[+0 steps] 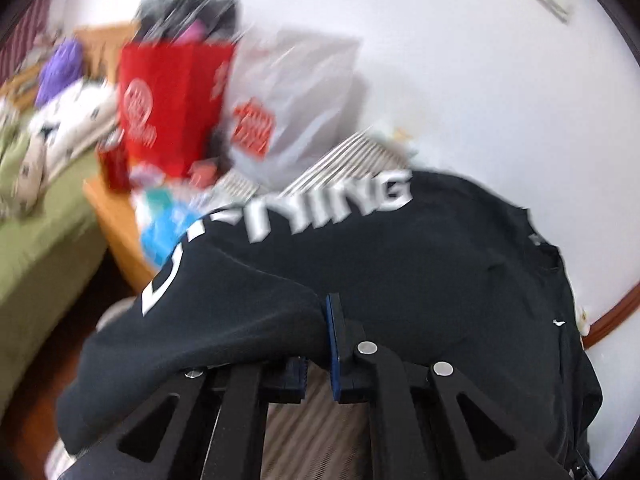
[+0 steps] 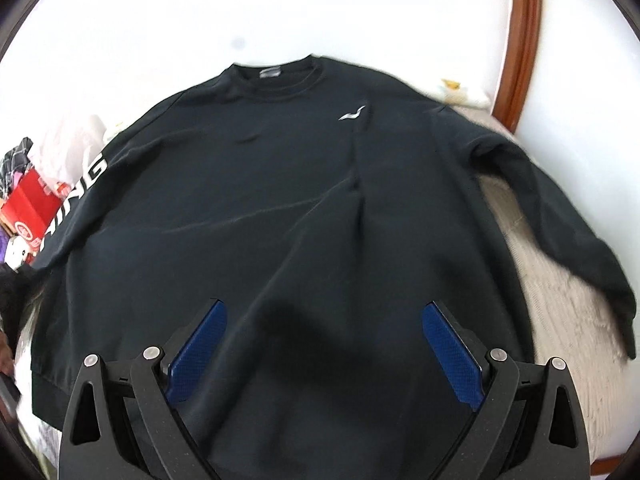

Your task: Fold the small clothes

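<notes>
Sweatshirt, black, lies on the bed, and in the left wrist view the left gripper is clamped on its lettered sleeve, blue pads nearly together, cloth draped over one finger. The shot is blurred; white sleeve letters read "NING". A red bag stands far left, its logo unreadable.

Right wrist view: the right gripper is spread wide, holding nothing, poised over the hem. "ING" shows on the left sleeve.
</notes>
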The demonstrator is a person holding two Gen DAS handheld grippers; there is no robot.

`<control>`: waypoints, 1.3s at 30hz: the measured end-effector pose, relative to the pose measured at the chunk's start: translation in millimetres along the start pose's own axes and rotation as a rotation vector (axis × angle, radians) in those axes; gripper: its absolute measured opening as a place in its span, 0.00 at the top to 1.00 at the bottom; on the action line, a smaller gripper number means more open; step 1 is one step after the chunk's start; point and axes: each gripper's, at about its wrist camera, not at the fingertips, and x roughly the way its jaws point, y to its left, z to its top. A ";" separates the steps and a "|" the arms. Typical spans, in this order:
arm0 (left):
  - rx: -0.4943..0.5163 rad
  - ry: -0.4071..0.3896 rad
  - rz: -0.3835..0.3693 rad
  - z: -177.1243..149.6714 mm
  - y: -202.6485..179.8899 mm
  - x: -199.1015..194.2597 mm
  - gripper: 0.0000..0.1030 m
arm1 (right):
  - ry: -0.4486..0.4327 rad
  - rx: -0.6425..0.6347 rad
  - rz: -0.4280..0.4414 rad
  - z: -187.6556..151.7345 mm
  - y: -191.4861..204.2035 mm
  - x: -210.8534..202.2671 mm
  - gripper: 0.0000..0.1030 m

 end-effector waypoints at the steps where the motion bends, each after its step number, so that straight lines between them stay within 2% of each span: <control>1: 0.016 -0.008 -0.011 3.5 -6.7 -2.8 0.93 | -0.005 0.003 -0.005 1.9 -4.8 0.5 0.05; 5: 0.136 -0.035 -0.067 23.5 -68.3 -7.6 0.93 | -0.038 0.016 -0.001 6.1 -20.7 -3.4 0.05; 9: 0.253 -0.017 -0.138 27.3 -138.8 3.3 0.93 | -0.146 0.029 0.029 2.7 -42.3 -25.4 0.05; 14: 0.430 0.022 -0.200 3.2 -221.4 26.0 0.93 | -0.193 0.060 -0.036 -3.3 -73.5 -37.7 0.05; 19: 0.502 0.096 -0.222 -29.8 -263.4 48.5 0.93 | -0.164 0.102 -0.098 -10.7 -104.8 -38.5 0.05; 24: 0.523 0.144 -0.212 -52.4 -275.6 56.6 0.93 | -0.174 0.123 -0.106 -17.6 -120.5 -45.1 0.05; 25: 0.526 0.146 -0.209 -54.6 -276.7 55.9 0.90 | -0.174 0.120 -0.106 -18.1 -120.0 -44.9 0.05; 26: 0.535 0.154 -0.205 -57.8 -275.9 54.1 0.83 | -0.172 0.112 -0.108 -18.6 -117.9 -44.2 0.05; 29: 0.558 0.147 -0.165 -63.4 -265.1 43.5 0.78 | -0.168 0.079 -0.109 -17.7 -107.6 -41.7 0.05; 31: 0.554 0.142 -0.171 -63.5 -250.3 32.3 0.70 | -0.172 0.055 -0.106 -16.1 -96.8 -41.4 0.05; 33: 0.537 0.137 -0.183 -62.2 -229.6 19.4 0.66 | -0.174 0.029 -0.089 -12.4 -83.9 -41.6 0.05; 35: 0.519 0.119 -0.171 -60.9 -205.5 6.7 0.54 | -0.187 -0.003 -0.067 -5.8 -66.6 -42.9 0.05; 37: 0.515 0.107 -0.143 -60.2 -186.2 0.1 0.52 | -0.189 -0.039 -0.095 4.0 -44.4 -40.4 0.06; 38: 0.510 0.108 -0.100 -61.2 -169.0 -3.0 0.52 | -0.199 -0.067 -0.110 9.5 -30.8 -38.6 0.07; 39: 0.501 0.115 -0.079 -61.7 -158.2 -4.1 0.52 | -0.225 -0.111 -0.093 15.7 -12.6 -36.9 0.15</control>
